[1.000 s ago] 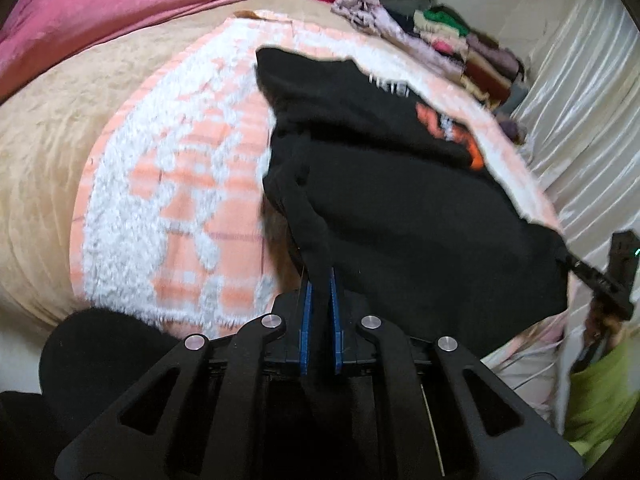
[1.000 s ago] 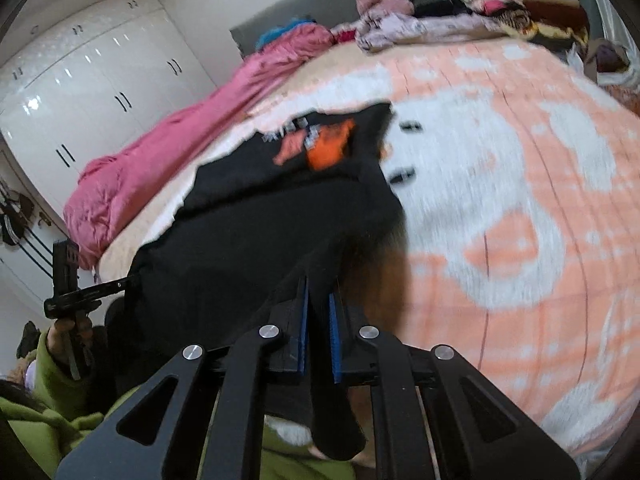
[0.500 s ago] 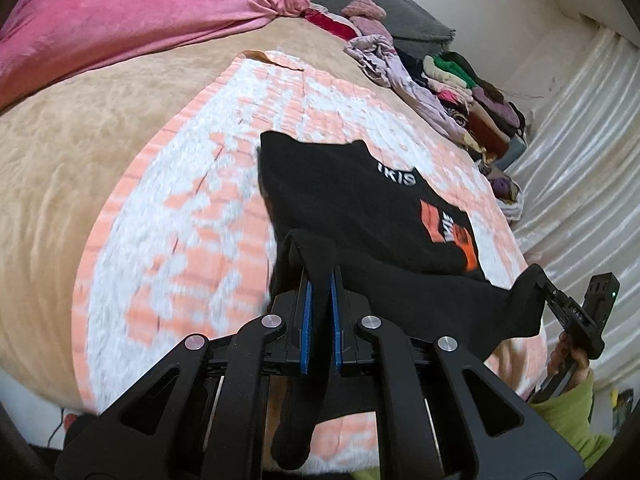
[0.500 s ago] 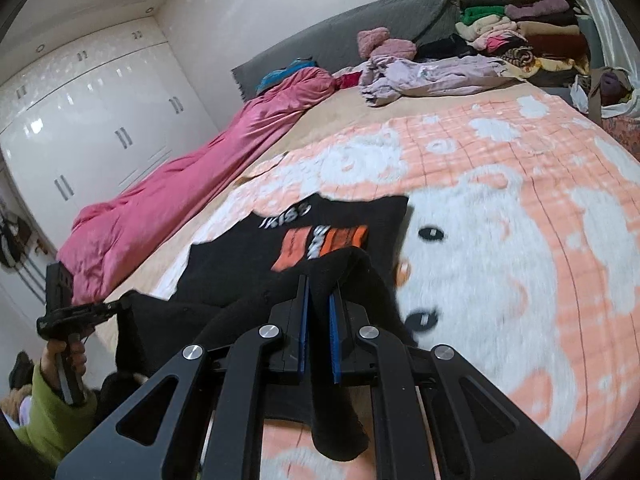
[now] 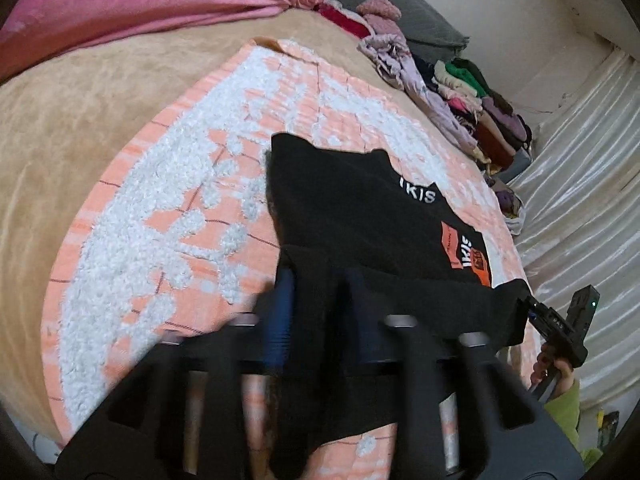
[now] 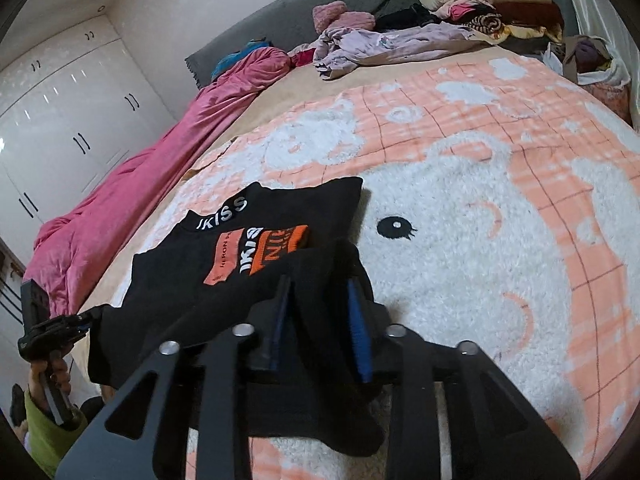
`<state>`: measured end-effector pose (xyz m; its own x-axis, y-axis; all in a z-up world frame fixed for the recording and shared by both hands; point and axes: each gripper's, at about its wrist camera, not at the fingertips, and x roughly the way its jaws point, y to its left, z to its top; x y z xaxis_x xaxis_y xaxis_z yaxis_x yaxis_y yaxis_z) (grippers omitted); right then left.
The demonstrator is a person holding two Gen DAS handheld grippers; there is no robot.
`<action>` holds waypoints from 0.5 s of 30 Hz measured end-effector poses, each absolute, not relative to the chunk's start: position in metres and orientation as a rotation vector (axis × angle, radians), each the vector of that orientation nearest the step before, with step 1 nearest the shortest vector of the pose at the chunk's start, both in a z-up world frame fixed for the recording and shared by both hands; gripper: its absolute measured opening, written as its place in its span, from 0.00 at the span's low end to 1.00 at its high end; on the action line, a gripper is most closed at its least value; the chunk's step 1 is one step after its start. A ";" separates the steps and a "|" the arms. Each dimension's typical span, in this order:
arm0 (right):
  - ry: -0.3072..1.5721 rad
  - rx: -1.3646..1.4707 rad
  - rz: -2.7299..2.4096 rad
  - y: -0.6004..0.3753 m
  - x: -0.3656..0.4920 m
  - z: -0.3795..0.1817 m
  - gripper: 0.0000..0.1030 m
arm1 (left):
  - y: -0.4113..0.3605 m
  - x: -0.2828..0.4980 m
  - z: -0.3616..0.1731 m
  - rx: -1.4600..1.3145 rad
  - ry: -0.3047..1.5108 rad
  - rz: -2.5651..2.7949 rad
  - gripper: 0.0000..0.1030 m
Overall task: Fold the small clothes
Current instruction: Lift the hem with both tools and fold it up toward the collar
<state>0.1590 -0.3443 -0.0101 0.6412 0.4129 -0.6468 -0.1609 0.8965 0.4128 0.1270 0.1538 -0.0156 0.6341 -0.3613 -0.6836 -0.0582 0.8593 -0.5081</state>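
A small black shirt (image 5: 360, 208) with white letters and an orange print lies on the orange-and-white blanket (image 5: 168, 208). It also shows in the right wrist view (image 6: 224, 252). Its bottom edge is folded up over the lower part. My left gripper (image 5: 320, 292) has its jaws apart, with the left corner of that edge draped between the blue pads. My right gripper (image 6: 320, 304) also has its jaws apart, with the right corner lying between them. Each gripper shows in the other's view, the right gripper (image 5: 560, 324) and the left gripper (image 6: 52, 328).
A pink quilt (image 5: 140, 4) lies along the bed's left side. A pile of loose and folded clothes (image 6: 460, 12) sits at the head of the bed by the grey headboard (image 6: 328, 12). White curtains (image 5: 580, 200) hang at the right. White wardrobes (image 6: 60, 120) stand at the left.
Both grippers carried the shirt's bottom edge forward over the shirt. Their jaws were shut on the cloth half a second ago and now stand apart.
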 end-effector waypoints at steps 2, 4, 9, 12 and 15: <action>0.814 0.328 0.328 -0.345 0.154 -0.009 0.37 | 0.154 0.122 -0.010 -0.502 0.851 -0.178 0.47; 0.819 0.321 0.320 -0.346 0.146 -0.010 0.42 | 0.157 0.113 -0.005 -0.504 0.832 -0.180 0.47; 0.835 0.305 0.332 -0.346 0.123 -0.012 0.45 | 0.156 0.091 -0.007 -0.492 0.848 -0.185 0.52; 0.854 0.281 0.350 -0.343 0.114 -0.014 0.45 | 0.152 0.080 -0.018 -0.518 0.887 -0.218 0.54; 0.865 0.252 0.352 -0.340 0.107 -0.017 0.45 | 0.145 0.072 -0.028 -0.526 0.920 -0.246 0.57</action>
<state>0.1070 -0.3402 -0.0170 0.5965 0.4007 -0.6954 -0.1990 0.9132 0.3555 0.0724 0.1449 -0.0281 0.5894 -0.4192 -0.6905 -0.0189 0.8474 -0.5306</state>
